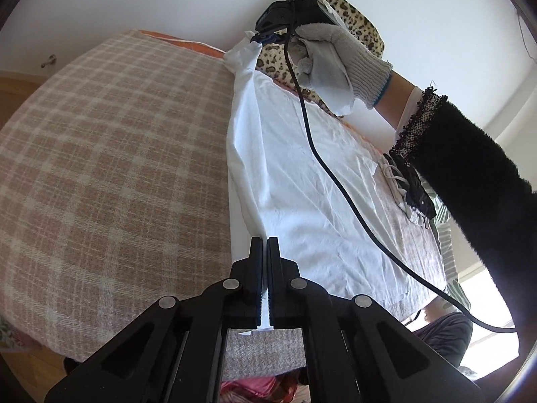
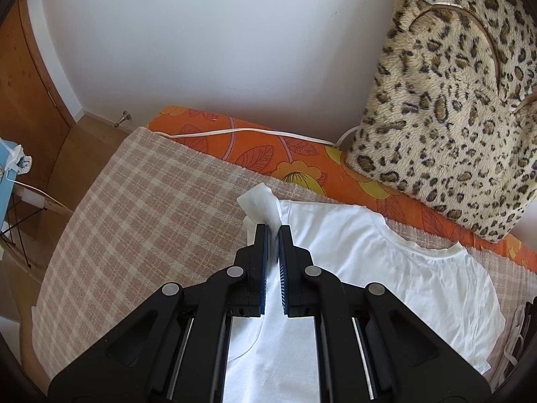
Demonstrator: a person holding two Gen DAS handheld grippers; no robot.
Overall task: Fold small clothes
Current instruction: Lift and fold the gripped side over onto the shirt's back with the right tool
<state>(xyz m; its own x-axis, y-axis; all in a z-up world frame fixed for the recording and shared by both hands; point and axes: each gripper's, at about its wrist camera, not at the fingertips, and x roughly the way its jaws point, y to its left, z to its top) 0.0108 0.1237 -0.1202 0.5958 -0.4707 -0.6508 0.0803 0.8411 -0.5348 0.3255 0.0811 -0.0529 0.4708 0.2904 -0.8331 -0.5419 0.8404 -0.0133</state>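
White cotton T-shirt lies flat on the right half of the beige checked blanket, collar near its far edge. Orange floral sheet runs behind that edge. Leopard-print plush cushion stands on the sheet's far right corner, against the wall.

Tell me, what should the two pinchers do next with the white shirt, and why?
Probably carry the pinched side across toward the middle of the white shirt. The left gripper is shut on its lower edge and the right gripper is shut on the bunched sleeve end, so one long side is already lifted off the checked blanket while the rest lies flat, ready to be folded over.
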